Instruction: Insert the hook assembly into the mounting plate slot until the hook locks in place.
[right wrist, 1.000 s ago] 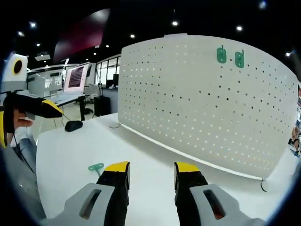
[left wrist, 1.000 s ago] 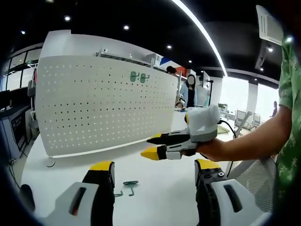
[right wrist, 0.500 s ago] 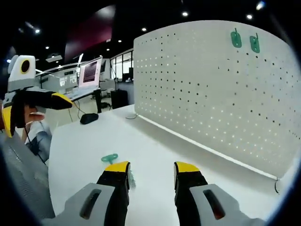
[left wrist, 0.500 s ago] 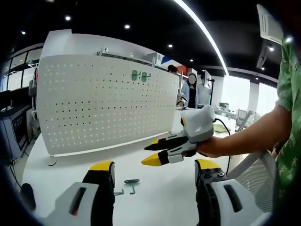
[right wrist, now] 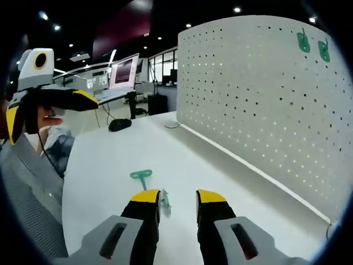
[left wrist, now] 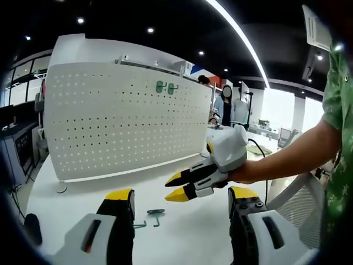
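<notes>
We see the left gripper (left wrist: 181, 197) rising from the bottom of the left gripper view, its grey plastic jaws tipped with yellow pads, spread wide with nothing between them. The right gripper (left wrist: 177, 186) enters that view at centre right, held in a hand (left wrist: 248, 172); its two yellow-tipped jaws are parted and empty. In the right gripper view the right gripper (right wrist: 177, 199) stands at the bottom centre with a moderate gap between its jaws, holding nothing, and the left gripper (right wrist: 38, 107) appears at the upper left edge.

The mounting plate (left wrist: 116, 124) is a broad white perforated panel, smooth and matt, dotted with regular rows of small holes, standing upright on the white table (left wrist: 187, 237). It takes up the left and centre of the left gripper view and the right half of the right gripper view. Two small green hooks (left wrist: 164, 87) hang side by side near its top edge.

The hook assembly (right wrist: 142, 175), a small green T-shaped piece, lies flat on the table at lower centre of the right gripper view, just above the left jaw tip; we see it at lower centre of the left gripper view too. A thin bent metal part (right wrist: 165, 197) lies beside it
</notes>
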